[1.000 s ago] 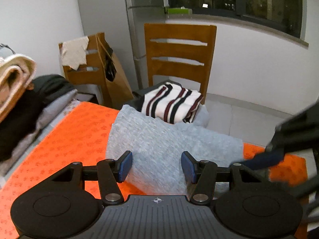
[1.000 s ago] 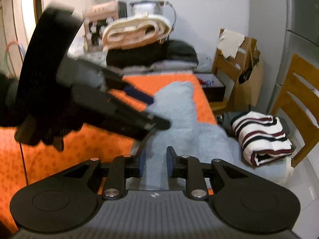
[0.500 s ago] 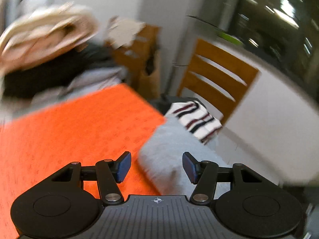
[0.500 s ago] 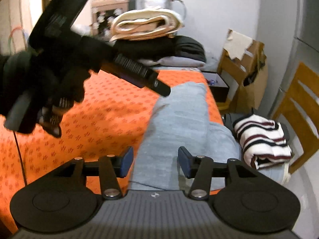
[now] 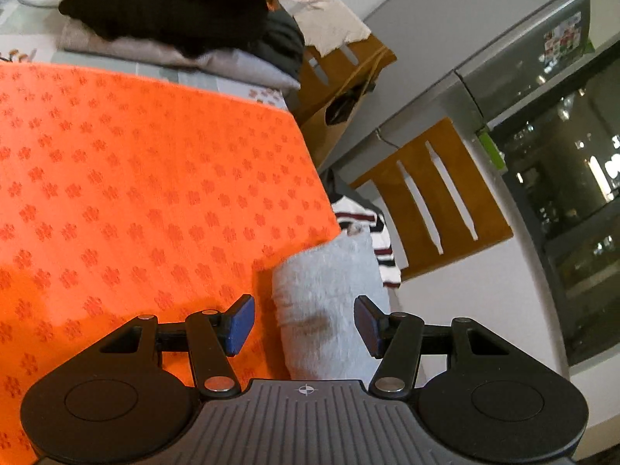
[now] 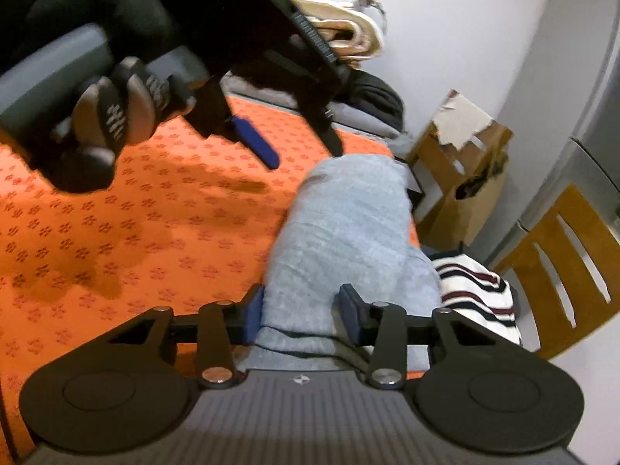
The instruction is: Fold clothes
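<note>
A folded light grey fleece garment (image 6: 345, 224) lies along the right edge of the orange patterned cloth (image 6: 135, 232). It also shows in the left wrist view (image 5: 329, 302). My right gripper (image 6: 304, 314) is open, its blue pads on either side of the garment's near end. My left gripper (image 5: 304, 323) is open and empty, over the garment's end at the cloth's edge (image 5: 155, 193). In the right wrist view the left gripper (image 6: 271, 147) hangs above the cloth in a gloved hand.
A striped white, black and maroon garment (image 6: 476, 290) lies on a wooden chair (image 6: 562, 263) beside the table. A stack of folded black, grey and beige clothes (image 5: 186, 19) sits at the far end. A second chair with a brown paper bag (image 6: 465, 197) stands behind.
The right gripper has opened from nearly shut and now straddles the grey garment. The left gripper swung left and tilted, then settled over the garment's end.
</note>
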Tool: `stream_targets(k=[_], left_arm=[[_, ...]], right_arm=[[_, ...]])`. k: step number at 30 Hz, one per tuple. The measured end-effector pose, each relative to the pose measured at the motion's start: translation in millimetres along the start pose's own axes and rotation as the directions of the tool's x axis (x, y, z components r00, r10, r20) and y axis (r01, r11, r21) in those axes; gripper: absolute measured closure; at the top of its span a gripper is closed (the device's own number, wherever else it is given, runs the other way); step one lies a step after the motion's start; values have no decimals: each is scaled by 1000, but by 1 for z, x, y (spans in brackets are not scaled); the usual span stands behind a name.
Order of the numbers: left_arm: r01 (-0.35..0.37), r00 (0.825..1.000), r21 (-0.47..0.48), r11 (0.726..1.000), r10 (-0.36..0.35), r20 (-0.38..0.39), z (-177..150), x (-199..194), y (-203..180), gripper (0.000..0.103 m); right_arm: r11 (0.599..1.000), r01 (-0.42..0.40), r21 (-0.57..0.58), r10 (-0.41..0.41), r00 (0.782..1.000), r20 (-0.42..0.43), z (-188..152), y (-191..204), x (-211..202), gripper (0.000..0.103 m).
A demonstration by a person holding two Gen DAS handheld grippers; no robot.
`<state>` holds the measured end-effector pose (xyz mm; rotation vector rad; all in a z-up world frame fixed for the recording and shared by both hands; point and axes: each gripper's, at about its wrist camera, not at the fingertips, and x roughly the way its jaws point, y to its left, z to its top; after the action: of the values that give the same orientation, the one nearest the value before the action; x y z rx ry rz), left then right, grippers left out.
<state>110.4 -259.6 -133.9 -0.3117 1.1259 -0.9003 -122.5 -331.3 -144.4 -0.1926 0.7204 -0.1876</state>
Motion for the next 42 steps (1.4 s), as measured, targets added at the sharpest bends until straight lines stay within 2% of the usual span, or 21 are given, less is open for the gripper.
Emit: stream_targets(k=[5,9,11,12,13,14,17,18,25,29,33,37,42], left_arm=[[21,999,14,1000,-20,-49,-9,19,-6,44],[22,998,8,1000,-21,-60,-12,31,-7,43],[28,998,1,1000,-28,-56,-13,33,-7,44],[32,998,6,999,-31,-54,-13,33,-8,53],[33,998,14,999,-33,-51,-14,32,-8,60],[32,999,29,999,-31,-43,-14,30,-10,64],[32,999,84,996,-31,-16,-13,22,-21,67],[33,999,96,995,-32,-7,-12,18,-25,67],[40,999,102,994,-43,30,-4,-17,-28,68],[7,1000,85,996,-9,25,-5,-38,-7,68],[-40,999,66,997,39,18,-10,-62,23,68],[-97,995,29,995,96,22,-14,-90,53,68],[-143,989,-13,990,144,27,-19,-117,83,67]], right_arm=[[999,15,43,-15,1000,4,-2,-5,-2,54],[1000,21,16,-20,1000,-3,-5,1,2,45],[1000,25,-4,-26,1000,-3,-7,3,4,45],[1000,28,-14,-28,1000,-3,-8,4,5,45],[999,32,-28,-32,999,-1,-8,5,7,46],[999,35,-35,-35,999,-2,-7,5,8,52],[1000,19,-10,-19,1000,-7,0,0,2,74],[1000,14,0,-14,1000,-5,3,-1,-1,77],[999,-14,39,13,1000,21,29,2,-27,78],[994,-81,67,80,997,13,43,14,-31,78],[980,-172,102,173,985,-1,51,35,-27,78],[949,-275,154,278,960,-2,60,63,-26,78],[882,-397,254,407,913,14,65,88,-18,78]])
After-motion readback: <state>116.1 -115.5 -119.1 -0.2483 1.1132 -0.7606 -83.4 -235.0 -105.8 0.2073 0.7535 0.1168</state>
